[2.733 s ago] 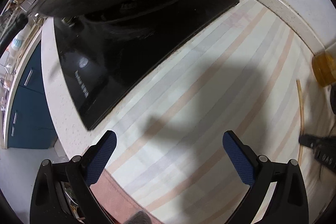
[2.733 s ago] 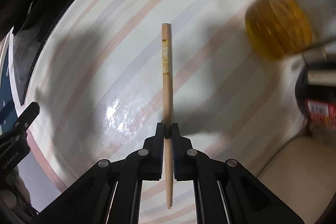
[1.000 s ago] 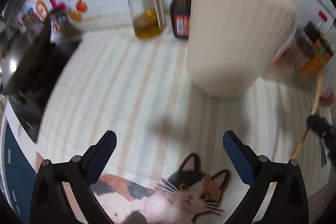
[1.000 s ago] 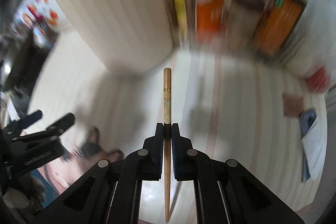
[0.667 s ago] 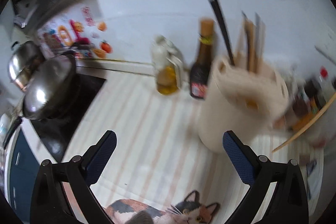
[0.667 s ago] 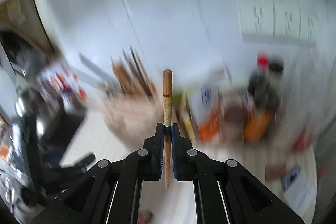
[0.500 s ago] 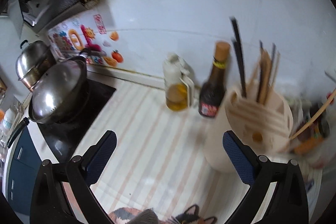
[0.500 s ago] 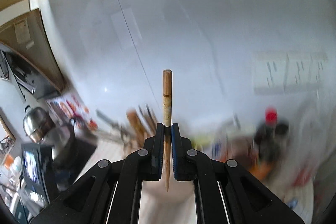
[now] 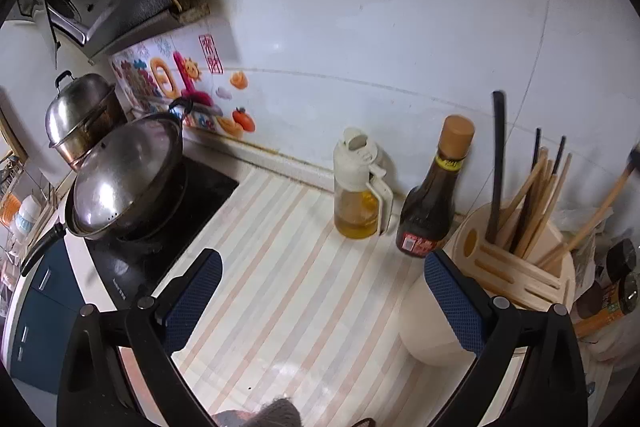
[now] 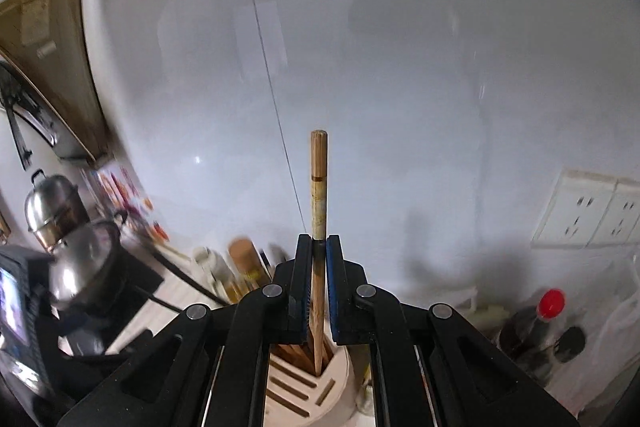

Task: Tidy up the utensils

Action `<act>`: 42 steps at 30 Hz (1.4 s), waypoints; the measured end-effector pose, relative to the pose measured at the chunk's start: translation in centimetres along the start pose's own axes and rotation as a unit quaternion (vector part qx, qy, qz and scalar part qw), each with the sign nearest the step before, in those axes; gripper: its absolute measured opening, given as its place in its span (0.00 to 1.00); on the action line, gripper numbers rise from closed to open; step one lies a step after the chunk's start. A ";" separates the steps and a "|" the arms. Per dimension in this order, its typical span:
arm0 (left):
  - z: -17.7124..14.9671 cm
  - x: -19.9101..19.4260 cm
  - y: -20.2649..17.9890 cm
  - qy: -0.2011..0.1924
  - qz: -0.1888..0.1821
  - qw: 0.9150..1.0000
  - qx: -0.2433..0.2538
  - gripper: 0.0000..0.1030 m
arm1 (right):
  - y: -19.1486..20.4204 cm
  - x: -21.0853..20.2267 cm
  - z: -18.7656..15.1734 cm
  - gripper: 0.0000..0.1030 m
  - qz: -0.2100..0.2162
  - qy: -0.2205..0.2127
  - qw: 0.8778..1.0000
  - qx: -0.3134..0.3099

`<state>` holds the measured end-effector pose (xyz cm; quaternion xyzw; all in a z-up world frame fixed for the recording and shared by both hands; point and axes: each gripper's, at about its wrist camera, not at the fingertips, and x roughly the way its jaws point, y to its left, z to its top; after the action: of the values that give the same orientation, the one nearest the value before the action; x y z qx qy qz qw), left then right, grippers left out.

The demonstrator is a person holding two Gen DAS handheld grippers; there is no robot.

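Observation:
My right gripper (image 10: pixel 319 247) is shut on a wooden chopstick (image 10: pixel 319 187) and holds it upright, its lower tip in the opening of the cream utensil holder (image 10: pixel 304 391) among other chopsticks. In the left wrist view that chopstick (image 9: pixel 596 217) slants into the holder (image 9: pixel 516 275) from the right; the holder also has several wooden and black chopsticks and a black utensil handle (image 9: pixel 497 163). My left gripper (image 9: pixel 320 291) is open and empty above the striped counter (image 9: pixel 288 287), left of the holder.
A soy sauce bottle (image 9: pixel 434 195) and an oil dispenser (image 9: pixel 360 187) stand behind the holder's left side. A lidded wok (image 9: pixel 124 179) sits on the black cooktop (image 9: pixel 160 239) at left, a steel pot (image 9: pixel 80 115) behind it. Jars and bottles (image 10: pixel 532 331) crowd the right. The white wall is close behind.
My right gripper has lifted the chopstick off the counter, turned it upright and brought it down into the holder. My left gripper has risen and swung from the cooktop toward the holder.

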<state>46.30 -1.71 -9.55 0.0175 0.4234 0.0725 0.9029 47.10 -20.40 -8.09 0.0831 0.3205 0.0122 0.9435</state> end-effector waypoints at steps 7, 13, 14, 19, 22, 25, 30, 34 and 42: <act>-1.4 -2.1 -0.9 -0.010 -0.029 1.000 0.005 1.00 | -1.2 0.9 -4.8 0.81 -0.055 0.060 0.996 -0.019; -3.0 -5.0 -1.8 -0.025 -0.025 0.999 0.012 1.00 | -2.0 -0.3 -8.1 0.99 -0.103 0.079 0.991 -0.034; -3.2 -5.7 -1.9 -0.028 -0.027 0.999 0.011 1.00 | -2.1 -1.0 -8.5 0.99 -0.105 0.072 0.991 -0.038; -4.5 -9.1 -1.8 -0.046 -0.028 0.999 0.004 1.00 | -2.0 -4.6 -9.0 1.00 -0.115 0.044 0.991 -0.049; -5.4 -11.6 -1.5 -0.057 -0.036 0.998 -0.003 1.00 | -1.7 -8.0 -8.9 1.00 -0.115 0.025 0.992 -0.055; -6.2 -14.5 -1.1 -0.073 -0.045 0.996 -0.005 1.00 | -0.9 -11.0 -9.0 1.00 -0.119 0.013 0.991 -0.060; -8.2 -19.8 0.4 -0.109 -0.057 0.992 -0.001 1.00 | 0.6 -17.2 -10.1 1.00 -0.125 -0.018 0.990 -0.064; -10.4 -23.2 2.2 -0.118 -0.067 0.991 0.003 1.00 | 2.2 -22.6 -11.6 1.00 -0.138 -0.040 0.988 -0.060; -14.9 -28.7 4.9 -0.131 -0.079 0.988 0.022 1.00 | 4.8 -31.7 -14.8 1.00 -0.154 -0.069 0.985 -0.045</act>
<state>16.19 -1.53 3.24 0.0132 0.3027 -0.0118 0.9529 13.08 -15.92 0.26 -0.0091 0.2632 -0.1251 0.9565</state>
